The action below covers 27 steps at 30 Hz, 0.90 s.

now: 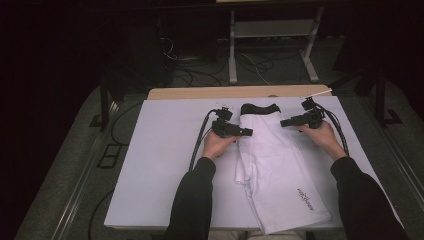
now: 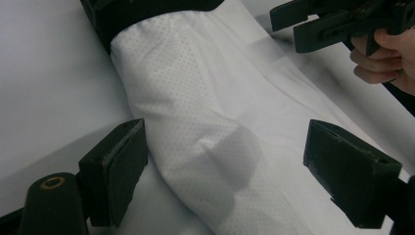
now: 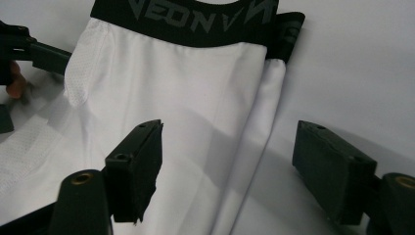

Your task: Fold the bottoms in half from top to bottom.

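White table (image 1: pixel 160 165): shorts (image 1: pixel 272 165) lengthwise, waistband (image 1: pixel 260 108) far.

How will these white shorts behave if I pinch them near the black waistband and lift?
Probably floppy: the white shorts lie flat with soft folds, so the legs would hang and drag. The thin perforated fabric looks light. The smooth cloth may slip; the black waistband looks thicker, likely a firmer hold. Both the left gripper and right gripper stand open.

High view above the table (image 1: pixel 150 165); both claw views close over the same white shorts (image 1: pixel 272 165).
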Each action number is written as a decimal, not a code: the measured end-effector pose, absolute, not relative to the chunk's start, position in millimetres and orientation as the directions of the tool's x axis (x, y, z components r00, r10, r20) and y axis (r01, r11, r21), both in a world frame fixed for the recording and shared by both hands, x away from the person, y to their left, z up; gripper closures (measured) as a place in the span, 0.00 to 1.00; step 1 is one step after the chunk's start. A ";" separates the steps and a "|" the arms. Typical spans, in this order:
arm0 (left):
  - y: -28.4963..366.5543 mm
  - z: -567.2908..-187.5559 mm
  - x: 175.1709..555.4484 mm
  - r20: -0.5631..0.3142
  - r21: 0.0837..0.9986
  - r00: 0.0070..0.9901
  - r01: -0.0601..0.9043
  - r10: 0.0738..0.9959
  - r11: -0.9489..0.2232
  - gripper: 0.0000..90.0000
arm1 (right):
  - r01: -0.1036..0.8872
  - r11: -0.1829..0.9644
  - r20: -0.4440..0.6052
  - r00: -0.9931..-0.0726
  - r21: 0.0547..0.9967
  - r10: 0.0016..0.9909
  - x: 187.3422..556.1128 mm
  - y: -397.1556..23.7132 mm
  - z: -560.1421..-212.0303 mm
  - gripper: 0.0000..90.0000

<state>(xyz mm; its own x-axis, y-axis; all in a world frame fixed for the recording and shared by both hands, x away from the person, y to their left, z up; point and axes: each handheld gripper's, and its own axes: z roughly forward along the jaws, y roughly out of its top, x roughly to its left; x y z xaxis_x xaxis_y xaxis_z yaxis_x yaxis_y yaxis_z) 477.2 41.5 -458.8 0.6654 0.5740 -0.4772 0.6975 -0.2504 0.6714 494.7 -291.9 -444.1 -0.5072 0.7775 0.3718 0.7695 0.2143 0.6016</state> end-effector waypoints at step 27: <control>43.4 -462.7 482.1 -0.468 0.665 0.601 0.723 0.648 -0.190 0.64 | 0.794 0.119 0.392 -0.417 0.596 0.820 511.9 -281.0 -454.5 0.76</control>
<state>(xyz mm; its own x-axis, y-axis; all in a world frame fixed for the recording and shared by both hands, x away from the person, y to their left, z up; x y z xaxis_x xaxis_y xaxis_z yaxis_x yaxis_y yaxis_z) 482.1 43.4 -462.7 0.6008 0.6483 -0.4677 0.7226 -0.1901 0.6646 511.9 -281.0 -454.5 -0.4169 0.8201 0.3920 0.7941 0.1188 0.5960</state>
